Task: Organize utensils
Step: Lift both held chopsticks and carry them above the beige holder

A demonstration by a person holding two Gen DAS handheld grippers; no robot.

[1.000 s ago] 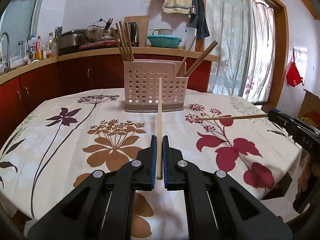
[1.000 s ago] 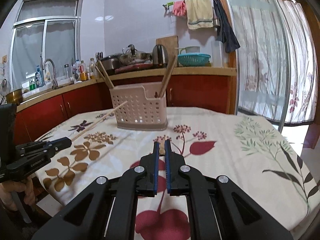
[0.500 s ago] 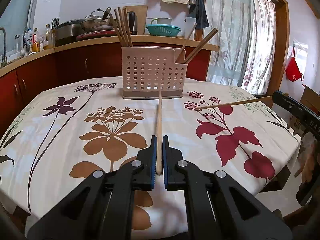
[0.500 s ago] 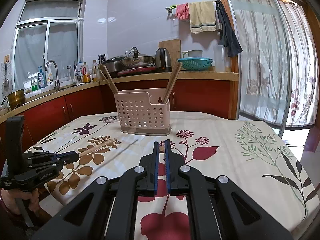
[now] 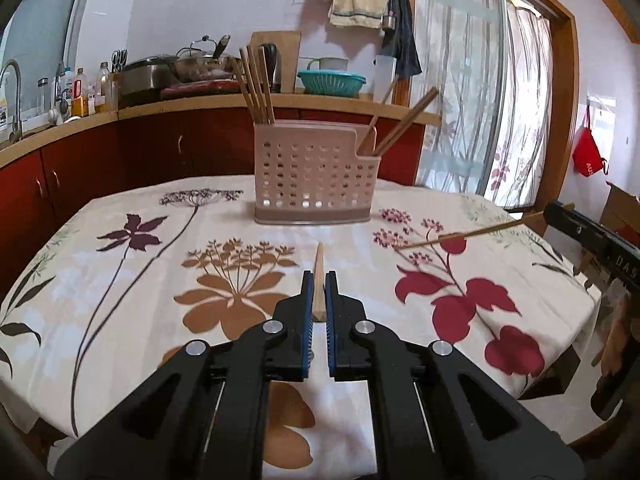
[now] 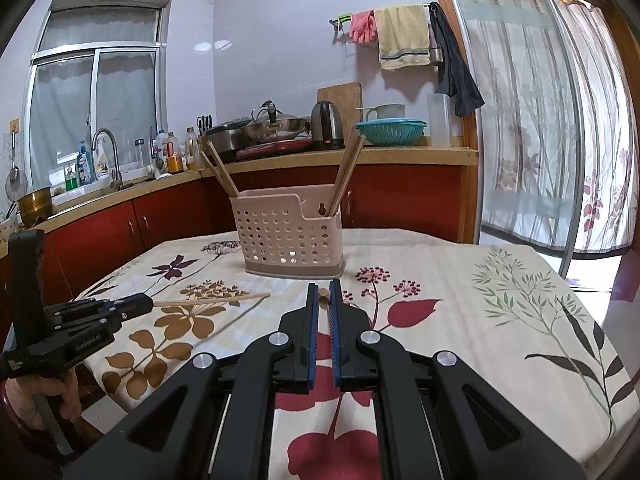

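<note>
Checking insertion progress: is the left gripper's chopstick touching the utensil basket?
Apart. In the right wrist view the chopstick in the left gripper ends over the tablecloth, with patterned cloth visible between its tip and the utensil basket.

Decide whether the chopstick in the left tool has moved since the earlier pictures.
Yes. The chopstick tip has dropped, from level with the caddy wall to below its base.

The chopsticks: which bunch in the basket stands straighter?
The left bunch of chopsticks in the pink basket stands almost upright; the right bunch leans outward.

Home kitchen, sink [image 6: 105, 152], wok [image 6: 275, 125] (lidded)
</note>
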